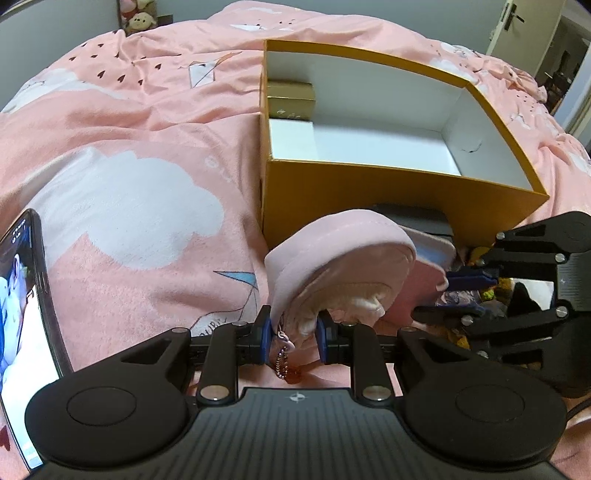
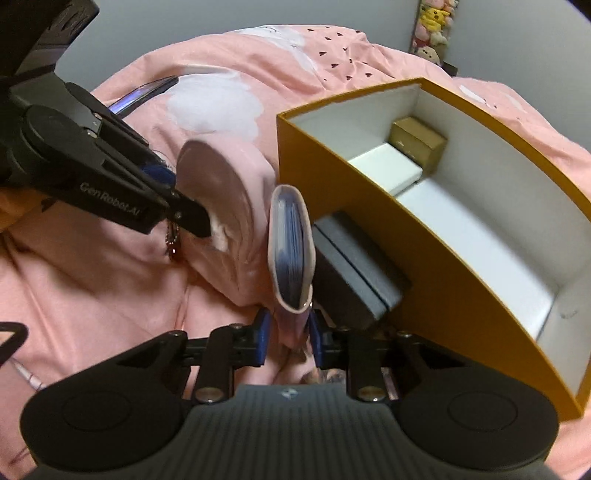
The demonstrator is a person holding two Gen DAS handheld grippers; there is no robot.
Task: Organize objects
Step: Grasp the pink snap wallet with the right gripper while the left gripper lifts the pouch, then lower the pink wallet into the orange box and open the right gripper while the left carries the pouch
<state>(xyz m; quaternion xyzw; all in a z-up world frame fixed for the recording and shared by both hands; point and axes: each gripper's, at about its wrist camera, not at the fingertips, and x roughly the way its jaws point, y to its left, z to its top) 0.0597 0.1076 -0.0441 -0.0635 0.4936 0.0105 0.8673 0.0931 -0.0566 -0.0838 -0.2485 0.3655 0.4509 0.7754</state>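
Observation:
My left gripper (image 1: 293, 332) is shut on a round pink zip pouch (image 1: 343, 266) with a bead chain, held just in front of the orange box (image 1: 369, 192). The pouch also shows in the right wrist view (image 2: 221, 192), with the left gripper (image 2: 192, 218) on it. My right gripper (image 2: 290, 332) is shut on a flat pink card holder (image 2: 291, 251), held upright next to the pouch. In the left wrist view the right gripper (image 1: 461, 295) sits at the right, on the card holder (image 1: 428, 273). The box holds a gold box (image 1: 291, 99) and a white box (image 1: 291, 138).
A grey case (image 2: 354, 273) lies against the orange box's near wall. A phone (image 1: 26, 302) with a lit screen lies on the pink bedspread (image 1: 129, 184) at the left. Small colourful items (image 1: 495, 291) lie under the right gripper. Plush toys (image 2: 436, 26) and a door (image 1: 524, 26) stand beyond the bed.

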